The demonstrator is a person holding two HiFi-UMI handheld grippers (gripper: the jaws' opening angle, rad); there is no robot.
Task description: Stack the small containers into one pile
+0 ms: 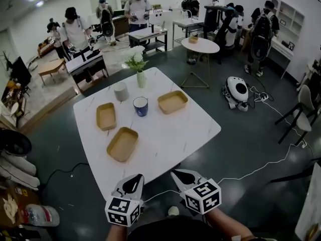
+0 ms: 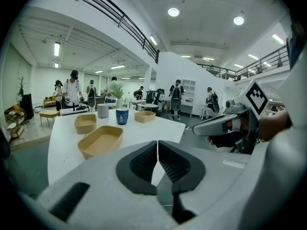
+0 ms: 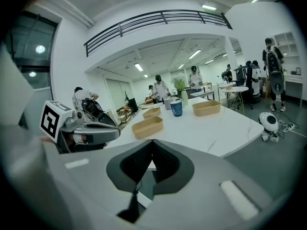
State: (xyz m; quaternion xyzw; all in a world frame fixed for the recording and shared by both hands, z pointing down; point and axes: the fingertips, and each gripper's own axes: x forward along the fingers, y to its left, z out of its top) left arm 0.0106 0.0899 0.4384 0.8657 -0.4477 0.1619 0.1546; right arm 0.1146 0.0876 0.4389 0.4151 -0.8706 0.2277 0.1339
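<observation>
The left hand-held gripper (image 1: pixel 134 181) and the right hand-held gripper (image 1: pixel 179 175) are held side by side low in front of the person. They are near each other but apart, and both point forward and a little downward with their tips angled slightly toward one another. Each carries its marker cube (image 1: pixel 122 211) at the rear, facing up, and the forearms (image 1: pixel 226 224) run back from the cubes toward the body. The left jaws are pressed together with only a thin seam between the pads, the right jaws meet at the tip, and neither pair has anything between them.
</observation>
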